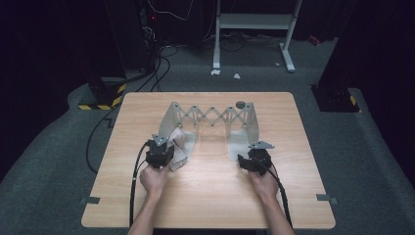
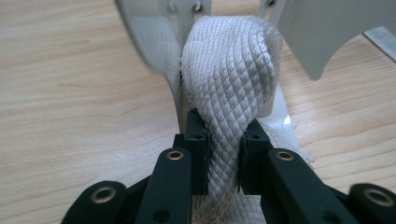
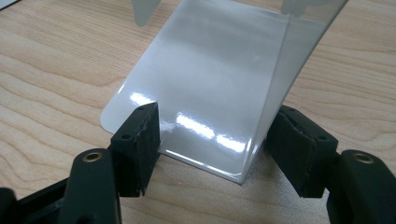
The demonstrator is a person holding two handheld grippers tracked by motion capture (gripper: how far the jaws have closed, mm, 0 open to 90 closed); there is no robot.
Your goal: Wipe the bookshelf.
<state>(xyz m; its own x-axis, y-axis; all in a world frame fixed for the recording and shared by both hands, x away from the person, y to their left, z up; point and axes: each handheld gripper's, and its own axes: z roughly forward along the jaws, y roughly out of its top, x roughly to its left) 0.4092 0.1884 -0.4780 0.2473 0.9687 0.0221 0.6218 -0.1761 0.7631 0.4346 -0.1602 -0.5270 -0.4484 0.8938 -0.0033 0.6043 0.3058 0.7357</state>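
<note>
A grey metal folding rack (image 1: 210, 116) with a scissor lattice stands on the wooden table (image 1: 210, 196). A white quilted cloth (image 2: 229, 70) is bunched against the rack's left end plate (image 2: 154, 42). My left gripper (image 2: 224, 149) is shut on the cloth's lower part, and the high view shows the left gripper (image 1: 166, 148) beside the cloth (image 1: 180, 151). My right gripper (image 3: 219, 144) is open, its jaws standing either side of the rack's shiny right foot plate (image 3: 210, 79). In the high view the right gripper (image 1: 250, 156) sits at the near edge of that right foot plate (image 1: 238, 142).
A small round grey object (image 1: 240, 104) lies on the table behind the rack. Black cables (image 1: 134, 186) trail off the near edge from both grippers. On the floor beyond stand a white frame (image 1: 254, 22) and a yellow-striped base (image 1: 100, 98).
</note>
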